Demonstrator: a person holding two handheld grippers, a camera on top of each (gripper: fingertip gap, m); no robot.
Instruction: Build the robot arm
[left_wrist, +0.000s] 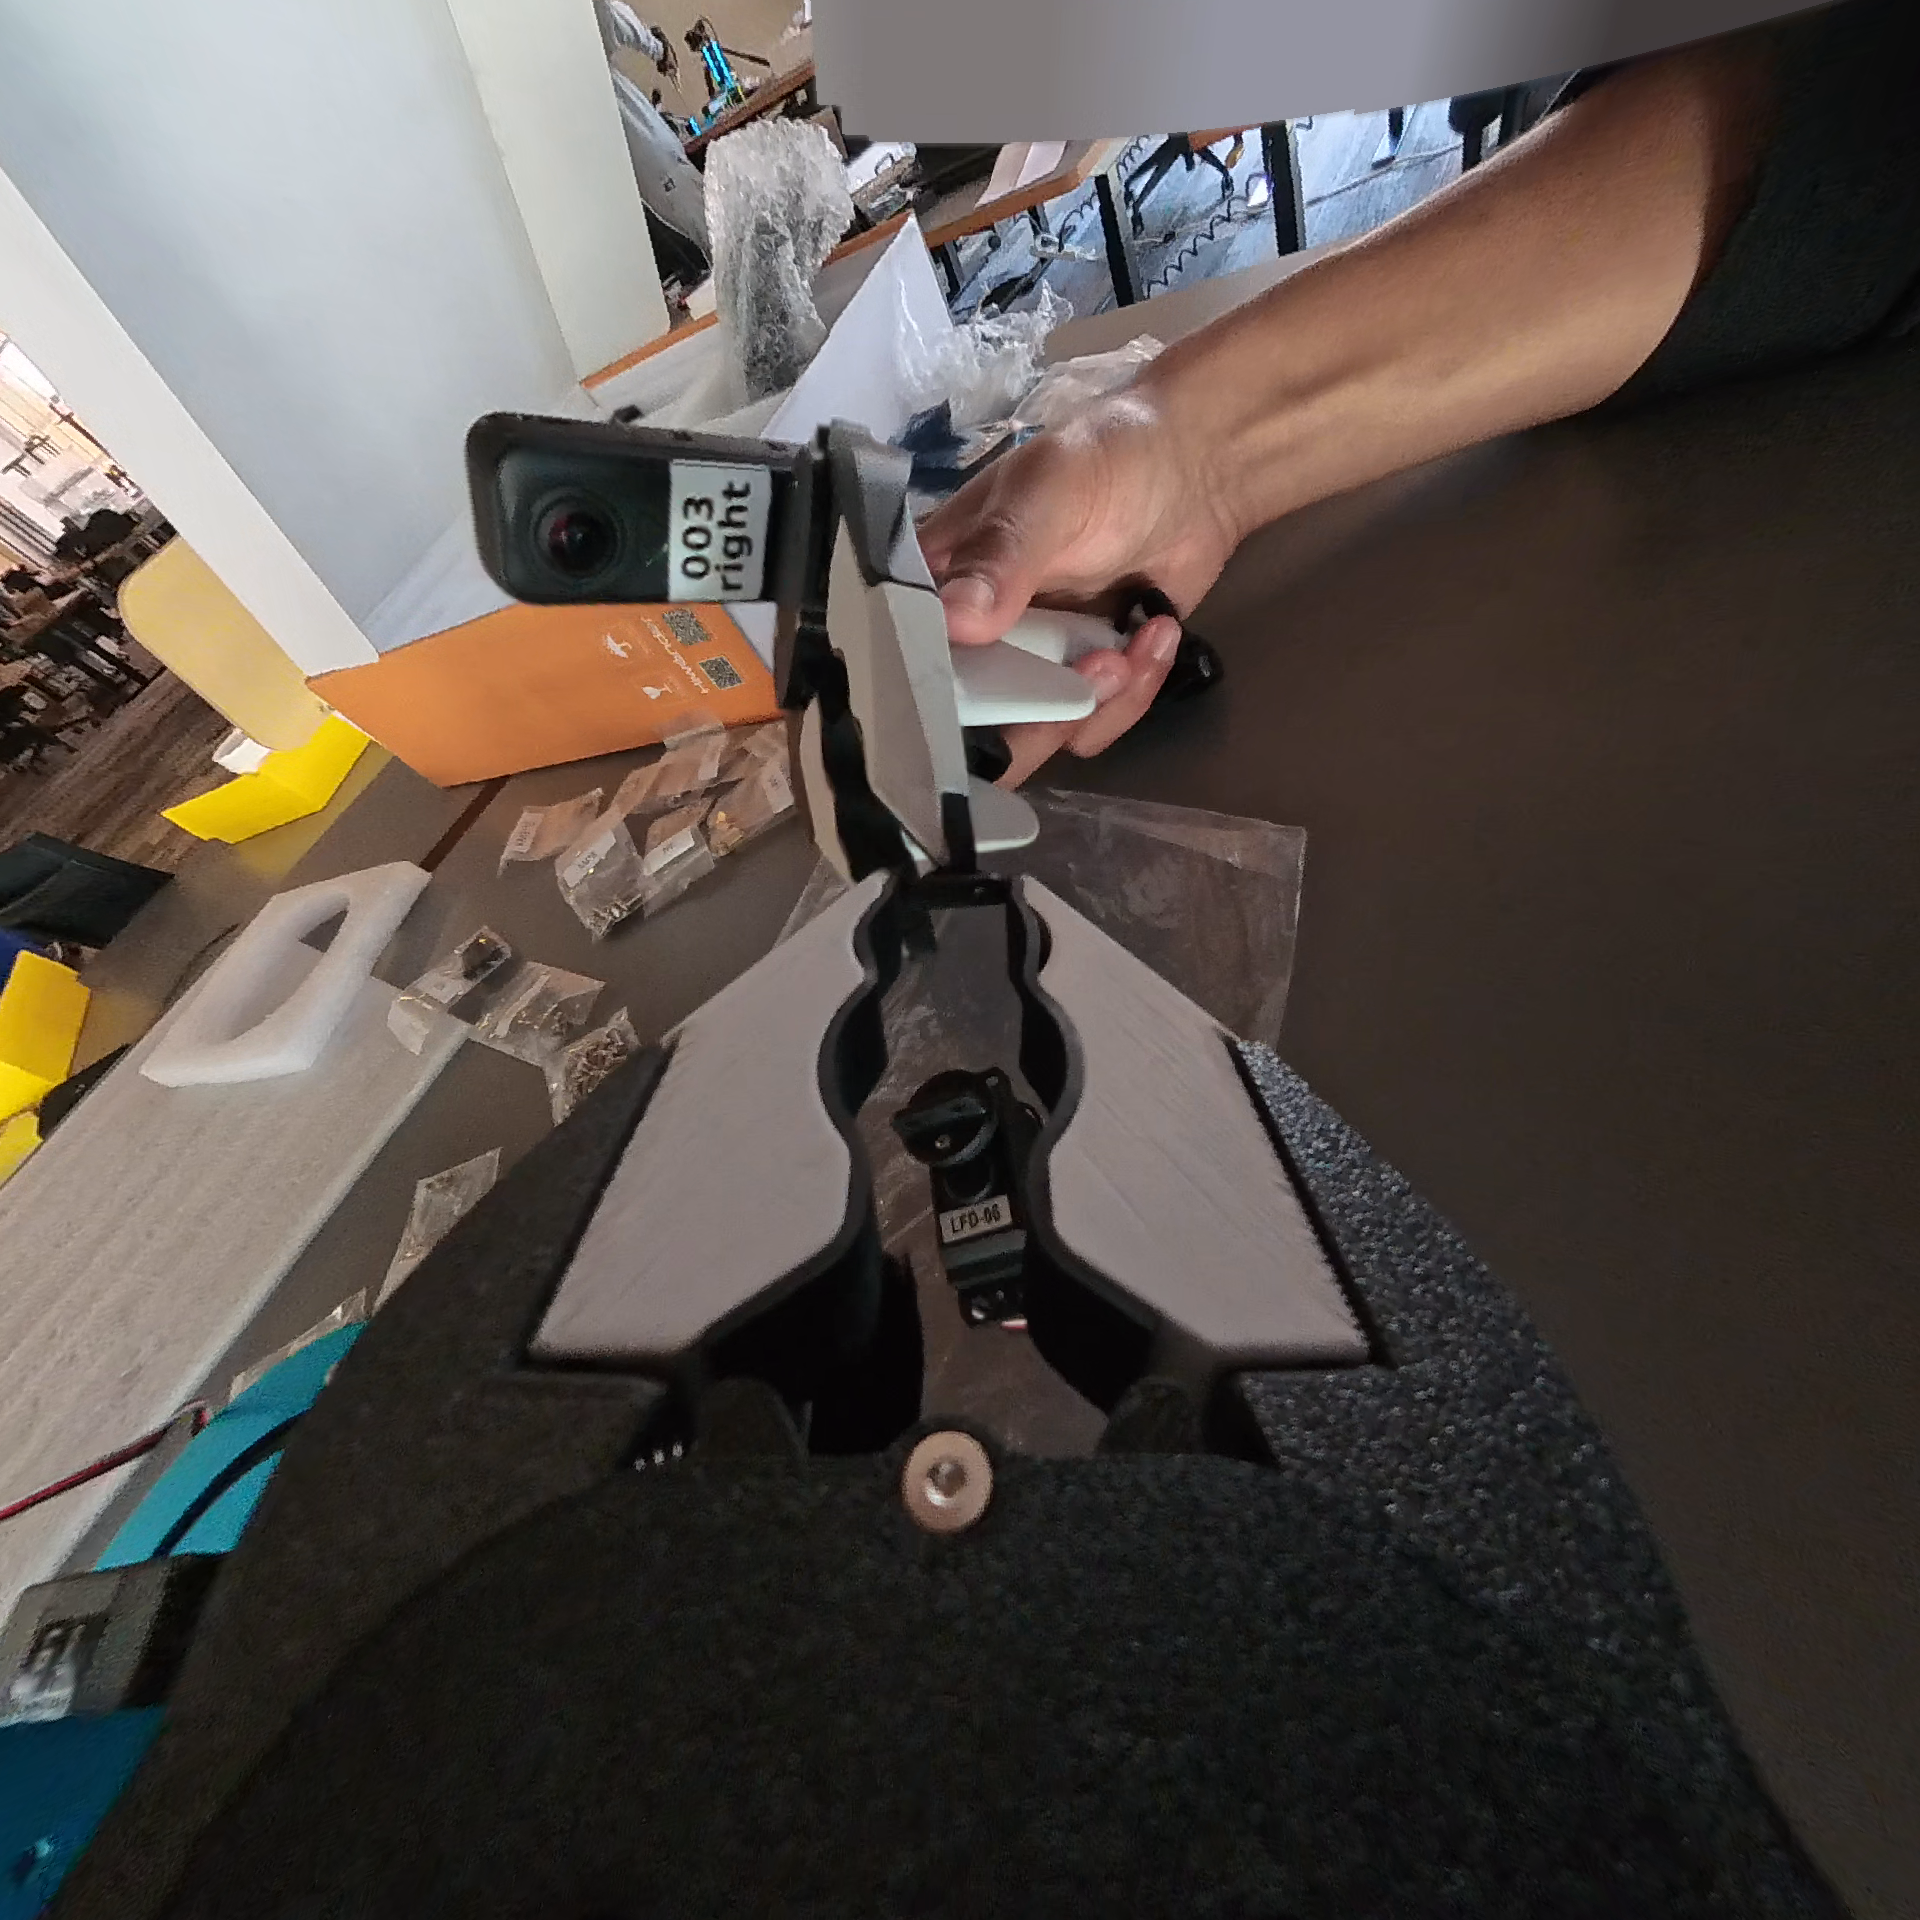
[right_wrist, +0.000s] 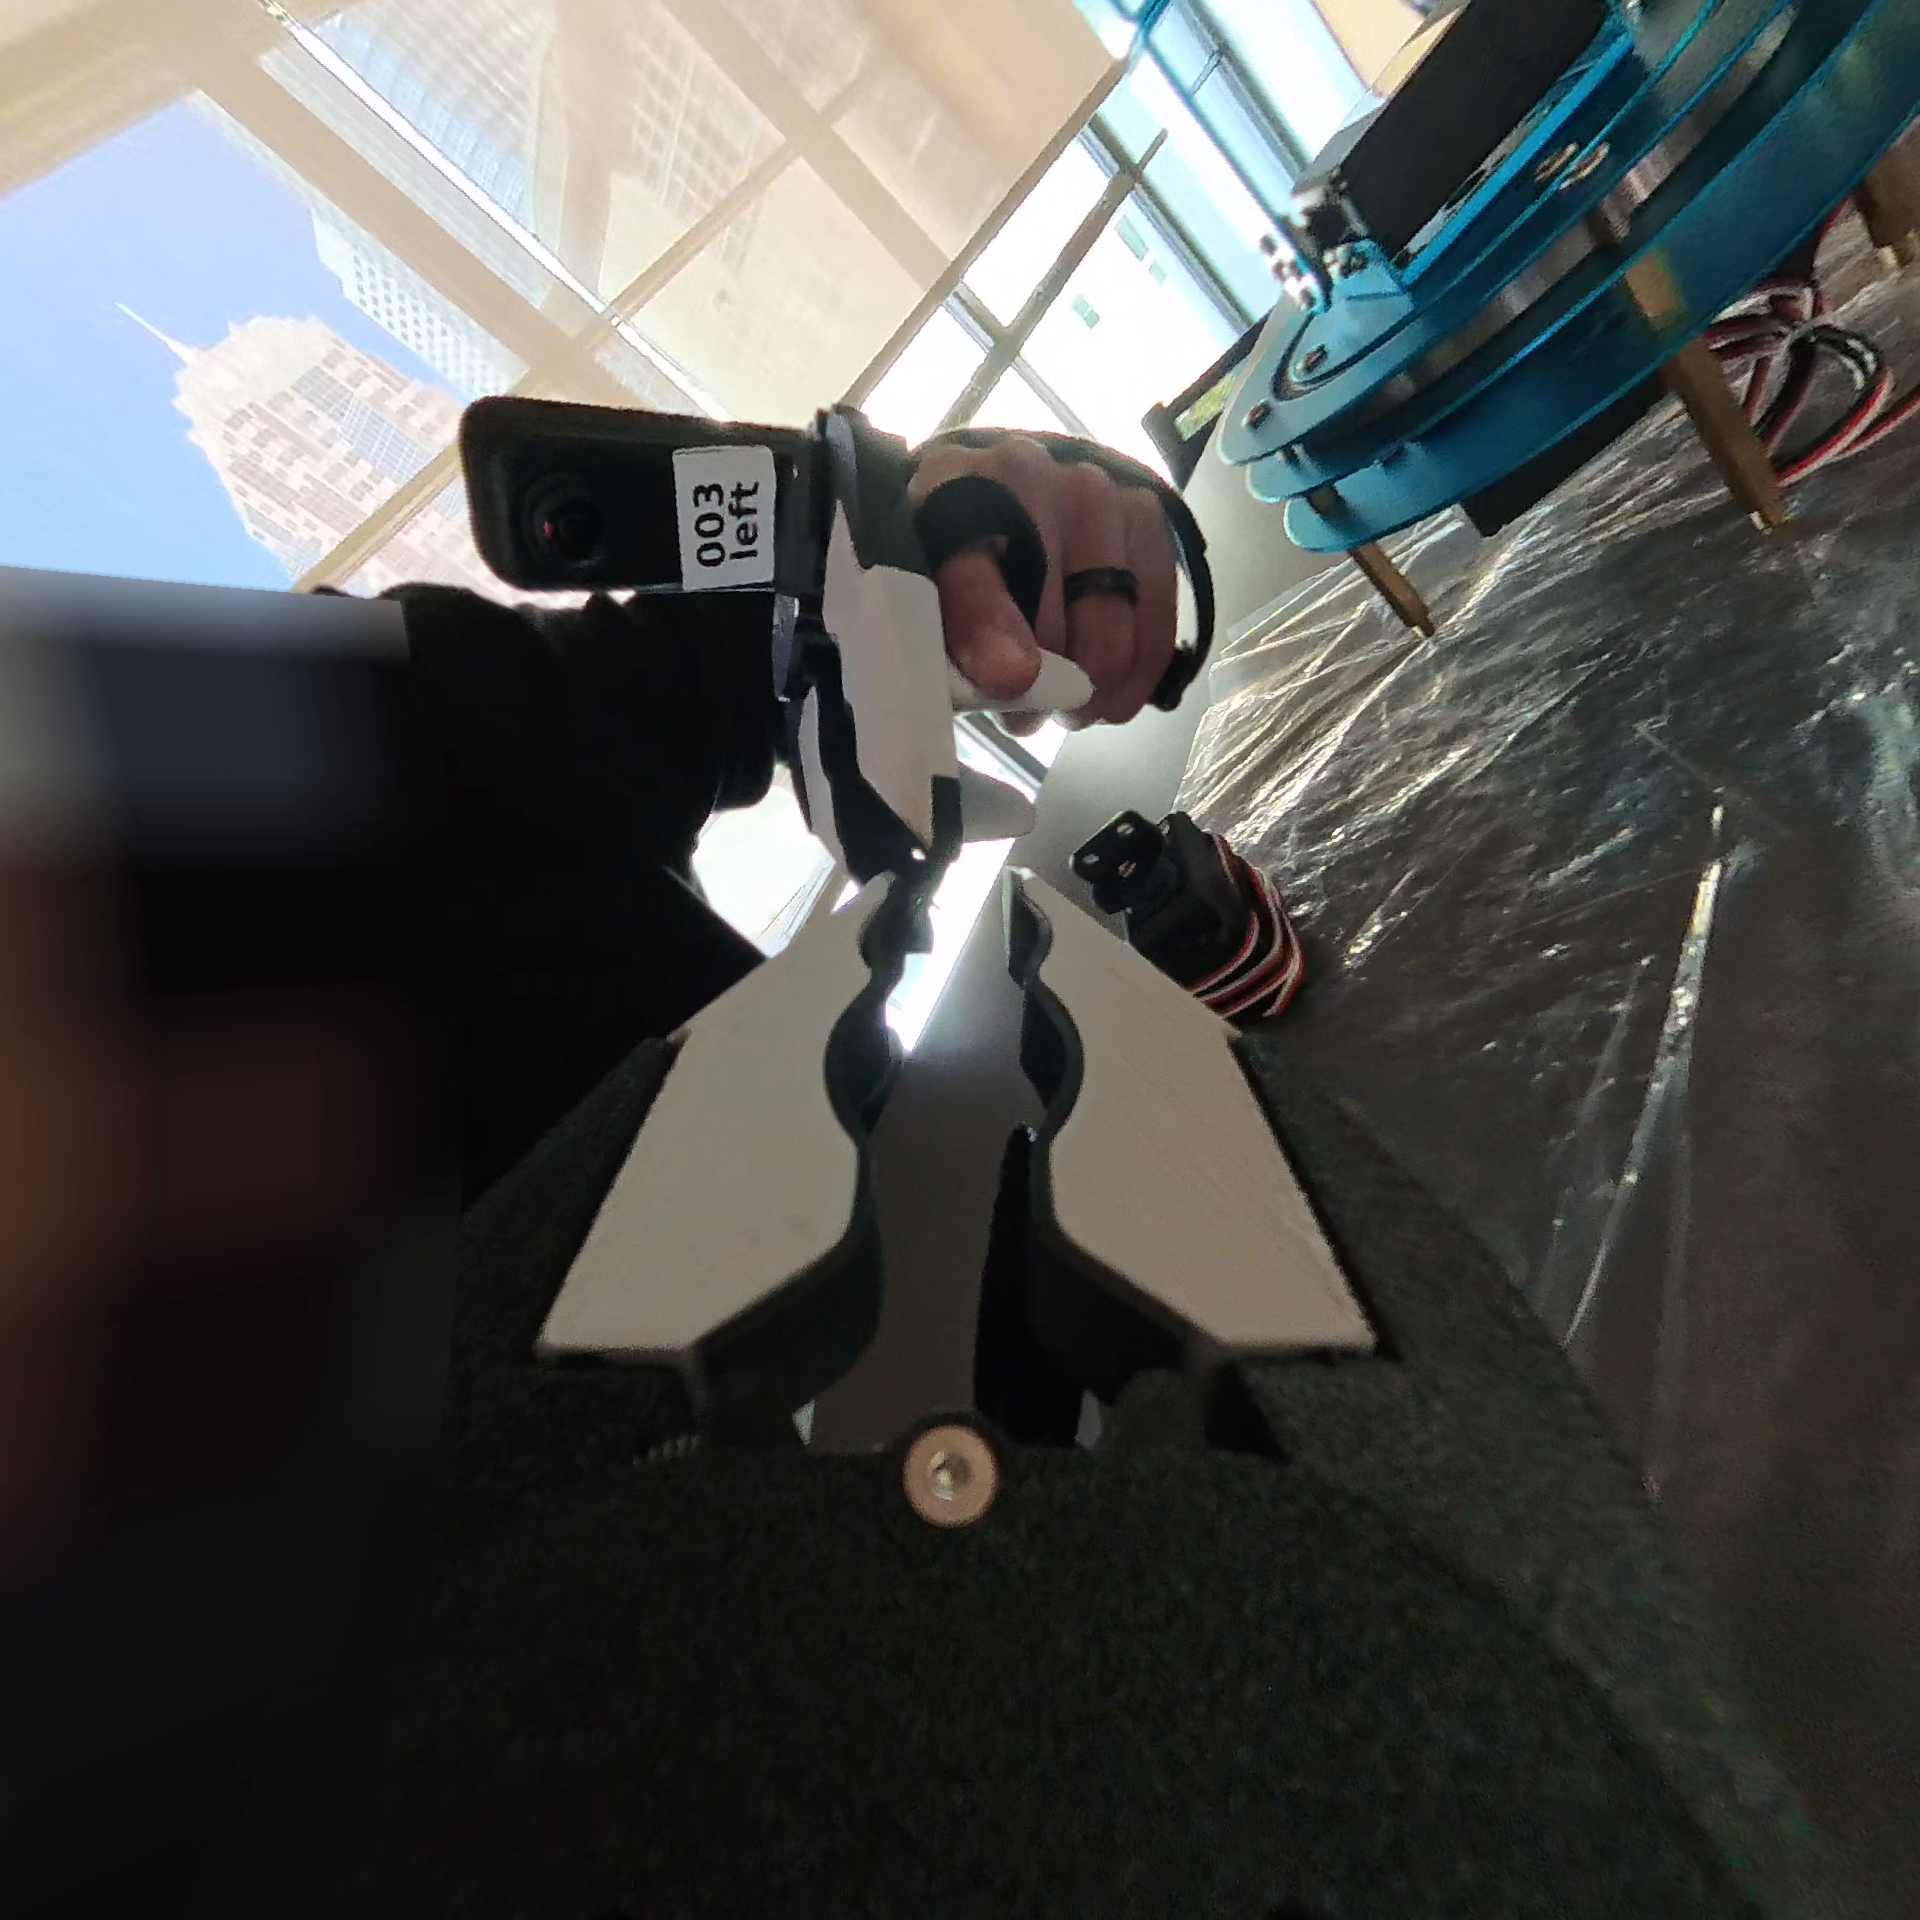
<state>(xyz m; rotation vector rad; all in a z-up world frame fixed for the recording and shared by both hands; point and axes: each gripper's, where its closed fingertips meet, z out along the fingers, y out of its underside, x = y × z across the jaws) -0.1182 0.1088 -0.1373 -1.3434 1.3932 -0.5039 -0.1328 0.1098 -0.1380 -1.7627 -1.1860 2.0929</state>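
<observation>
My left gripper (left_wrist: 954, 883) is narrowly open above a black servo (left_wrist: 966, 1174), which lies on the dark table (left_wrist: 1558, 935) and shows through the gap. The right gripper (left_wrist: 925, 857), held by a bare hand (left_wrist: 1081, 540), faces it tip to tip, and its narrow fingertips reach between mine. In the right wrist view my right gripper (right_wrist: 951, 883) is also narrowly open with nothing across the gap. The left gripper (right_wrist: 899, 857), held by a hand (right_wrist: 1049, 582), meets it at its left fingertip. The servo (right_wrist: 1184, 904), with coiled red, white and black wires, lies just right of the tips.
A blue acrylic round assembly (right_wrist: 1455, 312) stands on posts at the far right, on a clear plastic sheet (right_wrist: 1558, 727). Small bags of screws (left_wrist: 665, 831), a white foam block (left_wrist: 281, 966), an orange box (left_wrist: 540, 686) and yellow pieces (left_wrist: 270, 779) lie to the left. The grippers are tip to tip, or close to it. The servo (right_wrist: 1184, 904) is about 4 cm from my right fingertips.
</observation>
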